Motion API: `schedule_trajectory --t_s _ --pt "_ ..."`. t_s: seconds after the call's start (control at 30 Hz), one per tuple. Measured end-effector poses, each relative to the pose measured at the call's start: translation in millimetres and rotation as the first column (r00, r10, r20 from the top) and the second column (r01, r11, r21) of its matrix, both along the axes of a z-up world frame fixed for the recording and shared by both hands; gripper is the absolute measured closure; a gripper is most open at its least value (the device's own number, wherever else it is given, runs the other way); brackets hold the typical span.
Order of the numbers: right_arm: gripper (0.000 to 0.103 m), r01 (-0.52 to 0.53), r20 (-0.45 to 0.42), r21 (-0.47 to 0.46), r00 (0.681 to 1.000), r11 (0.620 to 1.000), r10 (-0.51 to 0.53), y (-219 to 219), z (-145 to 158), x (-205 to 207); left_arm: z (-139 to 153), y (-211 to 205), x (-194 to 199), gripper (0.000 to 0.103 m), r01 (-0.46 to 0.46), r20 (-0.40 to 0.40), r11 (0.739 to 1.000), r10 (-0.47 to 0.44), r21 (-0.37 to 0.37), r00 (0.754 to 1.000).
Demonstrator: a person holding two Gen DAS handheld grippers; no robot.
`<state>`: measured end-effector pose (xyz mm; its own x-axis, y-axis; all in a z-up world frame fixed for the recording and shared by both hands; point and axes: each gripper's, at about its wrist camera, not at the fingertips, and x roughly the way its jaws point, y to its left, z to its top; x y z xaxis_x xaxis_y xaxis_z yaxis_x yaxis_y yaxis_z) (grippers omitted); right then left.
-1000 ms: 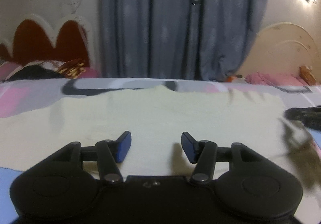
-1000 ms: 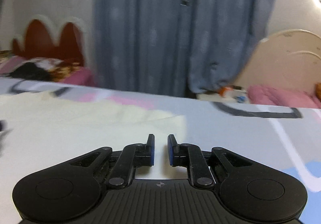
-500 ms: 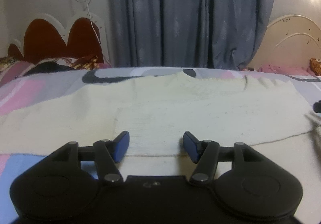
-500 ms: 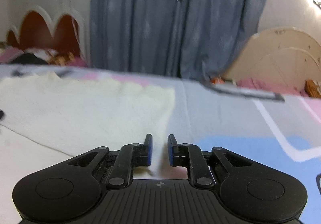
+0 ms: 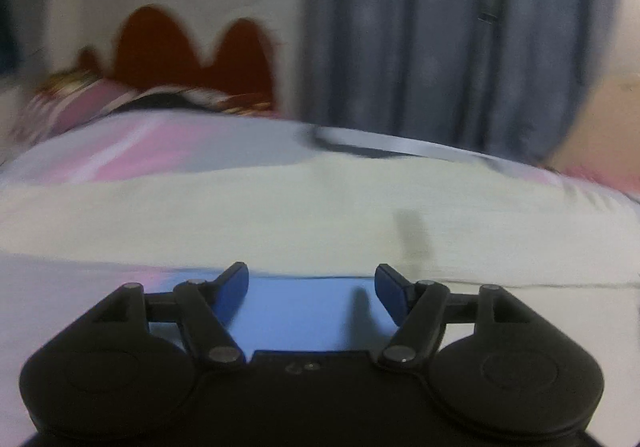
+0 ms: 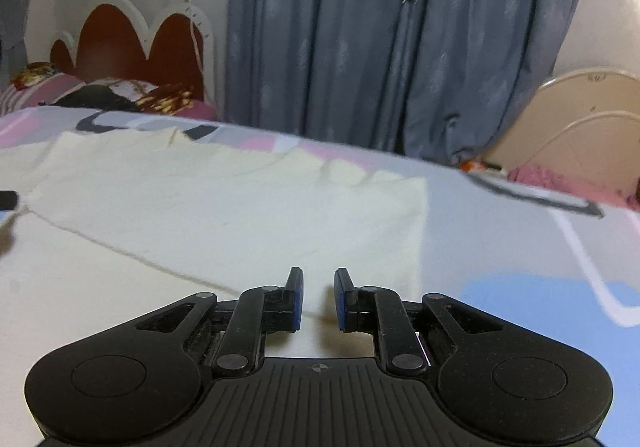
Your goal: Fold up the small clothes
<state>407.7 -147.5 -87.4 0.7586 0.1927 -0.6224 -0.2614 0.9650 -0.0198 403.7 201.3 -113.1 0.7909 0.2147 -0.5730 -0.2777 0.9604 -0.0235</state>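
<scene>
Over cream garment point(image 6: 224, 215), left tool point(image 5: 312, 279) wide open (empty), right tool point(image 6: 318, 297) narrowly parted.

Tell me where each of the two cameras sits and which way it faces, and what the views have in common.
Left wrist: rides the left hand-held gripper, looking low along its wide-open fingers across the bedsheet to the near edge of the cream garment; motion-blurred; only the gripper shows.
Right wrist: rides the right hand-held gripper, fingers narrowly apart and holding nothing, over the garment's right part; only the gripper shows.
Shared: the garment, the patterned sheet, the grey-blue curtain and the red scalloped headboard.
</scene>
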Motion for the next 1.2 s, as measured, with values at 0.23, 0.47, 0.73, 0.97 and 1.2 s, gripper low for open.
schedule_trajectory --t_s 0.23,0.47,0.73,0.97,1.2 --pt "0.087 -0.031 0.009 0.044 0.999 0.999 0.031 39.0 -4.4 -4.8 -3.1 147.9 -50.4 0.042 -0.331 -0.003 0.896 0.346 -0.295 0.938" --pt "0.087 -0.03 0.001 0.047 1.0 0.998 0.03 74.7 -4.9 4.8 -6.6 228.7 -71.8 0.042 -0.362 0.055 0.755 0.464 -0.547 0.884" --pt "0.087 0.025 -0.017 0.114 1.0 0.993 -0.023 87.9 2.8 24.4 -11.6 259.3 -56.3 0.054 -0.343 0.092 0.748 0.472 -0.568 0.877" --pt "0.087 0.103 -0.061 0.124 0.994 0.987 -0.096 78.6 -1.8 31.6 8.4 231.2 -57.1 0.101 -0.331 0.157 0.835 0.434 -0.44 0.887" --pt "0.087 0.131 -0.051 0.148 0.991 0.98 -0.125 67.6 1.4 29.1 48.1 124.9 -17.9 0.101 -0.013 0.253 0.957 0.09 -0.291 0.963"
